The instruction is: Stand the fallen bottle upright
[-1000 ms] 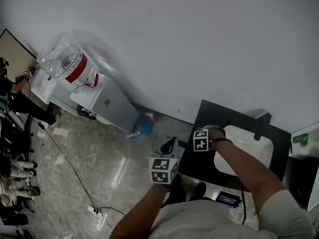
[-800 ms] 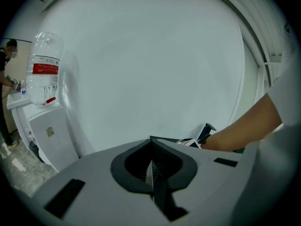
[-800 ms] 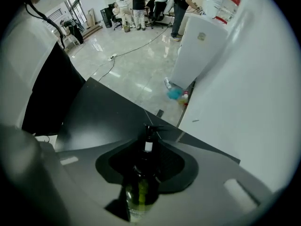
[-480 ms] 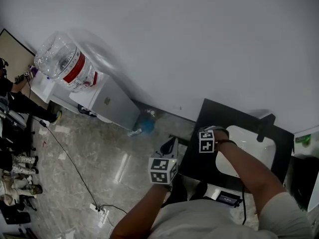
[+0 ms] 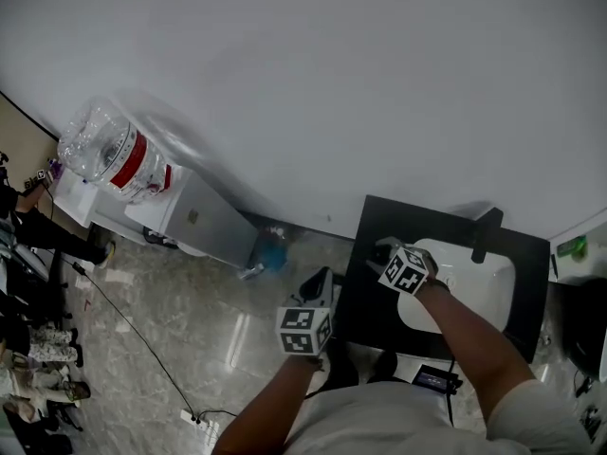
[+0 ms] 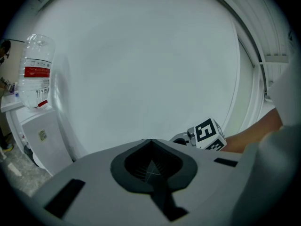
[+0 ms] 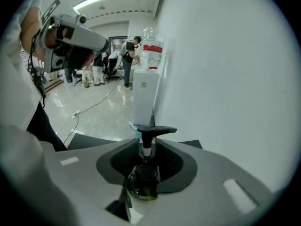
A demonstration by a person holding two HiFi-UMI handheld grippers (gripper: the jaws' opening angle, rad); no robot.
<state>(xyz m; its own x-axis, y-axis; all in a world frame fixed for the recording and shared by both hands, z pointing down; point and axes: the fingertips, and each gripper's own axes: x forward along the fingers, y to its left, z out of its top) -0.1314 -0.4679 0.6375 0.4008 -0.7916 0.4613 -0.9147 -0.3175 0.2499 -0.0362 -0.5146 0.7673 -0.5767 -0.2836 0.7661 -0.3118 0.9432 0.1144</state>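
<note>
A dark green pump bottle with a black pump head stands between the pads of my right gripper, whose jaws are closing on its neck. In the head view the right gripper hangs over the black counter, just left of the white sink; the bottle itself is hidden there. My left gripper is held off the counter's left edge, shut and empty. In the left gripper view its jaws point at the white wall.
A water dispenser with a large clear bottle stands against the wall at left, a blue object on the floor beside it. A black faucet rises behind the sink. A cable runs across the floor. People stand at far left.
My right gripper has risen and rolled over the counter with the bottle in it; its marker cube now shows a different face. The left gripper has barely shifted.
</note>
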